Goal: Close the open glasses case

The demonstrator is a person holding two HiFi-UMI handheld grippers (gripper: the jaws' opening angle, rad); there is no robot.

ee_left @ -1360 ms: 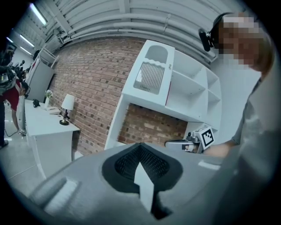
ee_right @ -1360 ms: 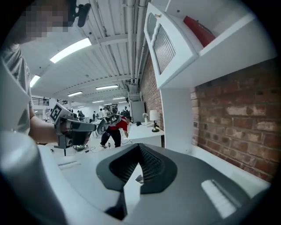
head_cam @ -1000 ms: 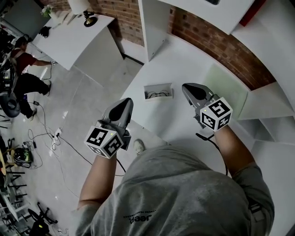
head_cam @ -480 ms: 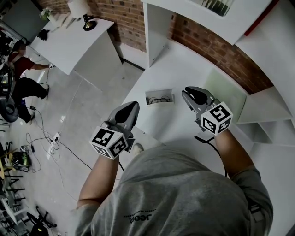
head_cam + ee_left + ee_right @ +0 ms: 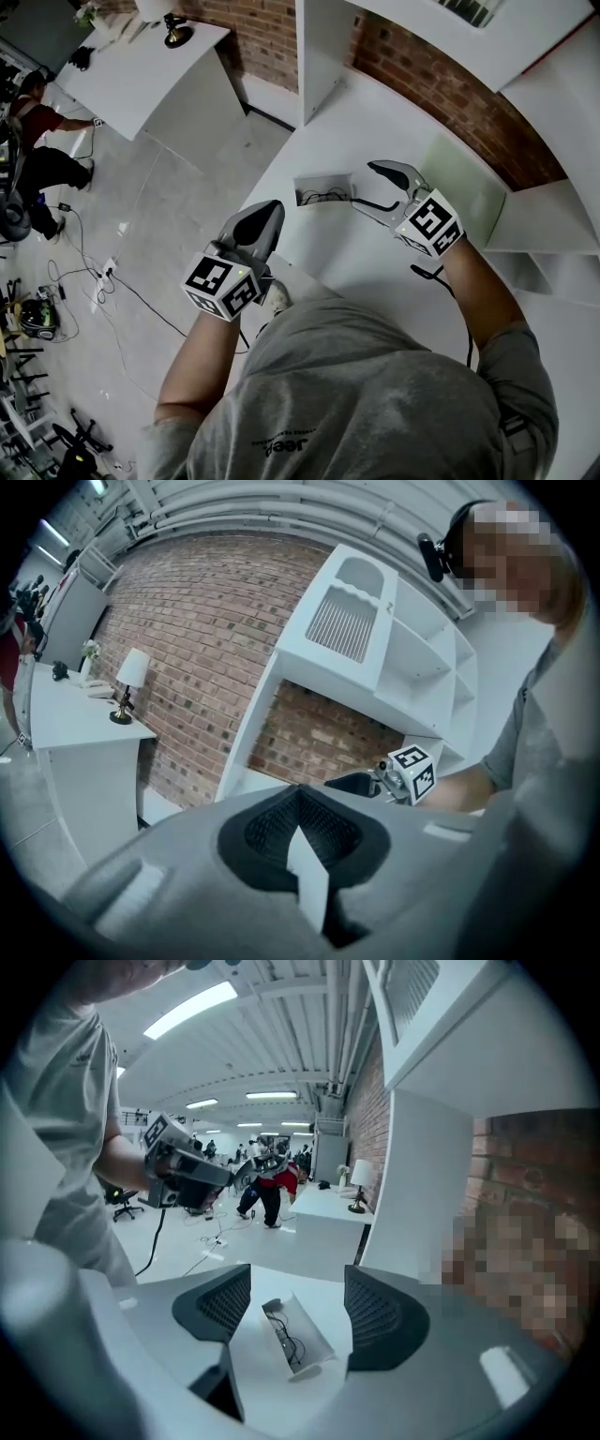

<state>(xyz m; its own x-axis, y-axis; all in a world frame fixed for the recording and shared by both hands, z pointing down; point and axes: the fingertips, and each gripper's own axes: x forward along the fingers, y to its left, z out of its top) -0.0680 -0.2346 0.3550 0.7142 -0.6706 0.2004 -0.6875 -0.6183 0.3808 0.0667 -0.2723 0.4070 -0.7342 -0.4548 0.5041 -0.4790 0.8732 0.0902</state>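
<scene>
A smooth white tabletop (image 5: 319, 246) lies below us. The case (image 5: 324, 188), a shallow white rectangular box, lies open near the tabletop's left edge, and a thin dark wiry frame (image 5: 284, 1337) rests inside it. Our right gripper (image 5: 364, 187) points at the case, and its ribbed black pads (image 5: 221, 1303) are opening. The case sits just ahead of the tips, untouched. Our left gripper (image 5: 265, 214), smooth and grey, hovers over that same edge, its jaws pressed together on nothing.
</scene>
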